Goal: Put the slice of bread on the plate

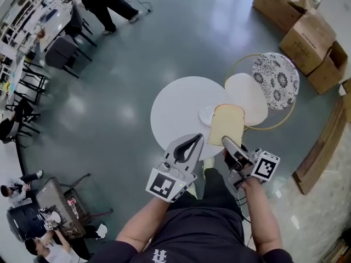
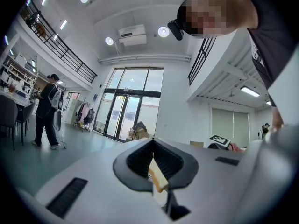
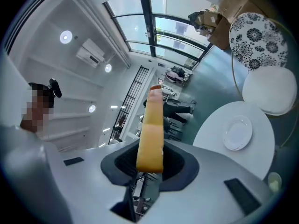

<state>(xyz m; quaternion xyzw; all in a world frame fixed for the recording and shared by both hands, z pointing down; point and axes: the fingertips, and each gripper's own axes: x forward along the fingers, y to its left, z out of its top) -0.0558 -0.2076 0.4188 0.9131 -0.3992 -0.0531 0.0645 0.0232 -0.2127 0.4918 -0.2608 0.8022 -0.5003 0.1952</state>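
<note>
A pale slice of bread (image 1: 226, 124) hangs over the near right edge of the round white table (image 1: 175, 106), with my right gripper (image 1: 226, 142) shut on its near end. In the right gripper view the bread (image 3: 150, 134) stands edge-on between the jaws. A small white plate (image 1: 207, 115) lies on the table just left of the slice, and the same plate (image 3: 238, 133) appears down to the right in that view. My left gripper (image 1: 198, 138) hovers at the table's near edge, left of the bread, its jaws together and holding nothing.
A smaller white round top (image 1: 247, 98) and a black-and-white patterned round seat (image 1: 276, 80) stand right of the table. Cardboard boxes (image 1: 307, 34) are stacked at the far right. Chairs and desks (image 1: 60, 51) line the left, with people standing far off.
</note>
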